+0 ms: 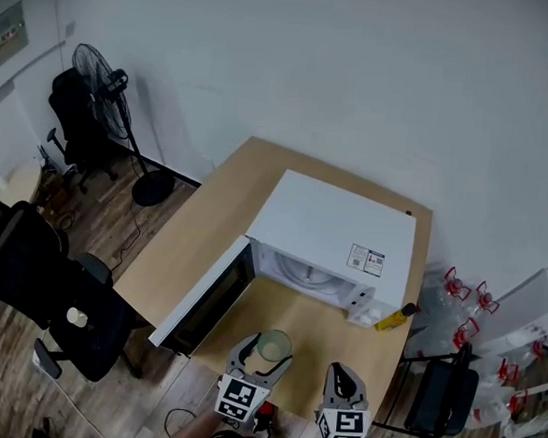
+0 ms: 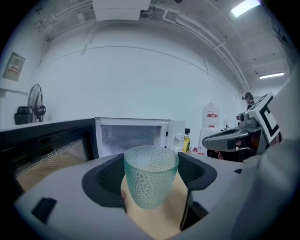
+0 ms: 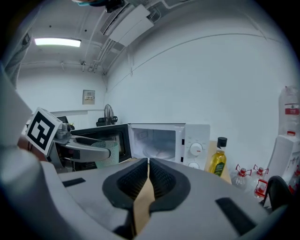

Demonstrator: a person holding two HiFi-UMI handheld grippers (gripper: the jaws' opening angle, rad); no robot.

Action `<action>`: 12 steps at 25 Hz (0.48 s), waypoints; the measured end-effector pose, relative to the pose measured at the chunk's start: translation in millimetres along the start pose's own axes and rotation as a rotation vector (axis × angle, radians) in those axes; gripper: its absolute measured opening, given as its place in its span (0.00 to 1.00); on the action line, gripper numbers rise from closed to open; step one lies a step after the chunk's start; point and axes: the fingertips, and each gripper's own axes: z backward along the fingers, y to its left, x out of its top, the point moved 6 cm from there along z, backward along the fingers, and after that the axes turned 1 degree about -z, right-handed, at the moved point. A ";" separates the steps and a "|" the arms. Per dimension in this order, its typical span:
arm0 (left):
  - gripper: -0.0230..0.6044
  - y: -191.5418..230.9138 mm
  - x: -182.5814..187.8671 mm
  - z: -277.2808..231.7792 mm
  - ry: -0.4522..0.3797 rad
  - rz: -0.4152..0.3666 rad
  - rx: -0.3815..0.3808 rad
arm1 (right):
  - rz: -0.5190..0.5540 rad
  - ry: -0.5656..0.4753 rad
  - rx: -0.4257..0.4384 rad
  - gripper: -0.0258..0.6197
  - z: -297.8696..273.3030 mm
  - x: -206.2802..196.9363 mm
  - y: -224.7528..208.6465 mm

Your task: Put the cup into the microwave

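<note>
The left gripper (image 1: 264, 355) clasps a green dimpled cup (image 2: 151, 180) upright between its jaws, just in front of the microwave (image 1: 335, 222), whose door (image 1: 203, 297) stands open to the left. The right gripper (image 3: 148, 180), jaws pressed together on nothing, hovers before the microwave's dials. A yellow bottle (image 3: 217, 161) stands by the microwave's right corner on the wooden table (image 1: 218, 209).

Left gripper (image 1: 268, 352) and right gripper (image 1: 340, 375): grey shells, dark ribbed pads (image 3: 133, 180). Each bears a white cube (image 1: 240, 400) with black square markers.
</note>
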 end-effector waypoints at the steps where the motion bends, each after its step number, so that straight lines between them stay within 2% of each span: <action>1: 0.62 0.4 3.2 0.6 -0.006 -0.002 0.001 | 0.006 -0.009 0.006 0.08 -2.6 4.0 1.9; 12: 0.62 11.4 25.0 -9.9 -0.033 -0.014 0.031 | 0.018 -0.072 0.039 0.08 -30.6 35.3 -0.9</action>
